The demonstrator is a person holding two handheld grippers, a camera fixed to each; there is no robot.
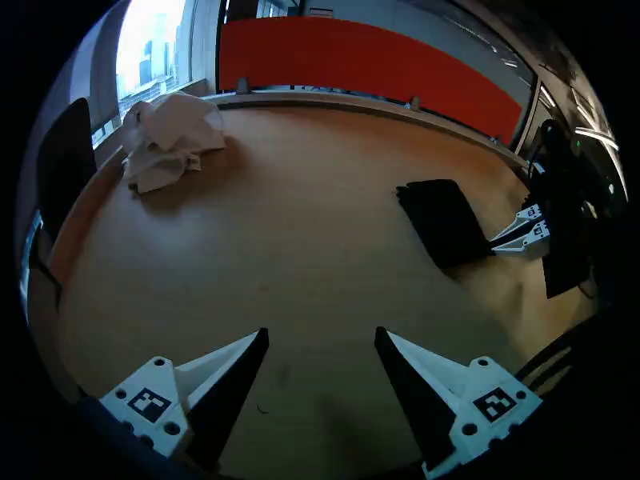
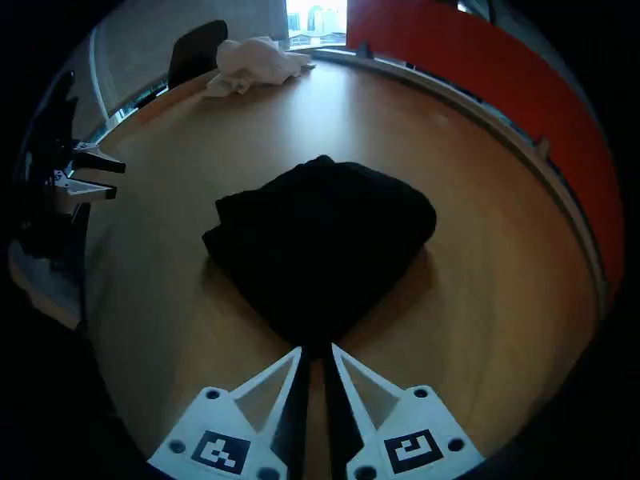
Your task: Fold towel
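Note:
A black towel (image 2: 320, 240) lies folded in a thick pad on the wooden table (image 2: 480, 280). My right gripper (image 2: 315, 352) is at the towel's near corner, its fingers almost together and pinching the dark cloth edge. The left gripper view has the same black towel (image 1: 442, 220) at the right, with the right gripper (image 1: 498, 244) touching its far side. My left gripper (image 1: 322, 340) hovers open above bare wood, well away from the towel, with nothing between its fingers.
A crumpled heap of white towels (image 1: 170, 136) sits at the table's far corner by the window; it also appears as white towels (image 2: 254, 62). A red partition (image 1: 368, 68) runs behind the table. A dark chair (image 1: 62, 164) stands at the left edge.

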